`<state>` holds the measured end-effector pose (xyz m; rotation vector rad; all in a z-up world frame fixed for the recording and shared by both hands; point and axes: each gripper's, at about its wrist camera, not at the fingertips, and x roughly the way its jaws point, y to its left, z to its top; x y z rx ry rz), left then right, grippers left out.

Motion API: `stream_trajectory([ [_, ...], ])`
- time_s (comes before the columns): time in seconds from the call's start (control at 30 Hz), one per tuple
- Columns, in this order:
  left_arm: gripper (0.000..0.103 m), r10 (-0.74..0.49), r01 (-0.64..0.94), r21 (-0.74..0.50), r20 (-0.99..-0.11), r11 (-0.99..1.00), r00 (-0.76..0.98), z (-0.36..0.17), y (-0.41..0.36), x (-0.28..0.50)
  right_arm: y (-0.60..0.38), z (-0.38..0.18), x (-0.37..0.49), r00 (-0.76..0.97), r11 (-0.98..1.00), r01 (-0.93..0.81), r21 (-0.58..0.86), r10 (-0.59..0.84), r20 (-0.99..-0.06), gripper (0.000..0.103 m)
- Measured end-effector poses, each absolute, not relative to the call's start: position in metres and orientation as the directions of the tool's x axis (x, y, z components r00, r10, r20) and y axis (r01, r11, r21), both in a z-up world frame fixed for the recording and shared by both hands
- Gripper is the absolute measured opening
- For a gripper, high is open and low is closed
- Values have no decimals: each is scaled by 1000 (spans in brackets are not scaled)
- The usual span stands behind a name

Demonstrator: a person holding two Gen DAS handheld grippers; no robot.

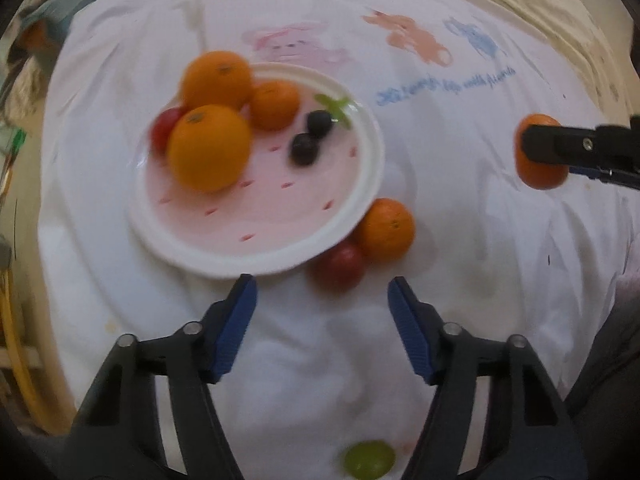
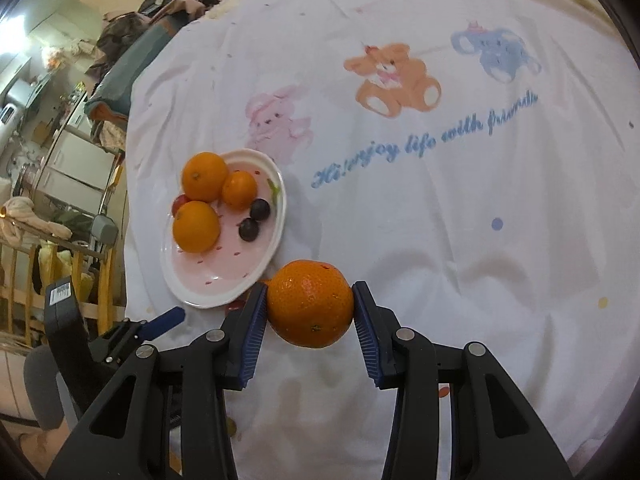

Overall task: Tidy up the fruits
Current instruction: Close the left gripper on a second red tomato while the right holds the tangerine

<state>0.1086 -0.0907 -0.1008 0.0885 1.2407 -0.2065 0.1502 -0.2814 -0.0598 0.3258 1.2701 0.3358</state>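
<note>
A white and pink plate [image 1: 352, 208] [image 2: 276, 236] lies on a white printed cloth. It holds three oranges [image 1: 208, 148] [image 2: 196, 226], a red tomato [image 1: 164, 128] and two dark grapes [image 1: 304, 150] [image 2: 249, 229]. My right gripper [image 2: 310, 300] is shut on an orange [image 2: 310, 304], also seen at the right of the left wrist view [image 1: 536, 164]. My left gripper [image 1: 322, 284] is open and empty, just before a red tomato [image 1: 338, 266] and an orange [image 1: 386, 230] beside the plate. A green grape [image 1: 368, 458] lies between its arms.
The cloth [image 2: 440, 220] has bear and elephant prints and blue lettering. Its left edge drops off toward a cluttered room with a wooden rail [image 2: 24, 276]. A grey chair [image 2: 44, 392] stands at the lower left.
</note>
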Motion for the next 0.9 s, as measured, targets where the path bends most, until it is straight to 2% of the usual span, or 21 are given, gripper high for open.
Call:
stream_trajectory([
  [0.2, 59, -33, 271, 69, -934, 960, 355, -105, -113, 112, -290, -60, 152, 272, 891, -46, 453, 447, -852, 44],
  [0.5, 58, -31, 103, -2, -960, 995, 278, -105, -89, 107, -289, -52, 149, 281, 866, -60, 496, 491, -825, 44],
  [0.57, 43, -44, 81, -25, -968, 996, 246, -113, -87, 111, -289, -53, 150, 281, 864, -58, 499, 494, -823, 44],
  [0.73, 41, -62, 100, -38, -966, 994, 251, -121, -96, 122, -292, -56, 151, 278, 866, -43, 498, 489, -827, 44],
  [0.83, 26, -88, 120, -60, -966, 991, 243, -125, -104, 128, -293, -56, 151, 279, 866, -41, 499, 489, -826, 44],
  [0.9, 26, -83, 117, -55, -965, 992, 249, -125, -106, 131, -293, -56, 151, 278, 867, -41, 497, 488, -827, 44],
])
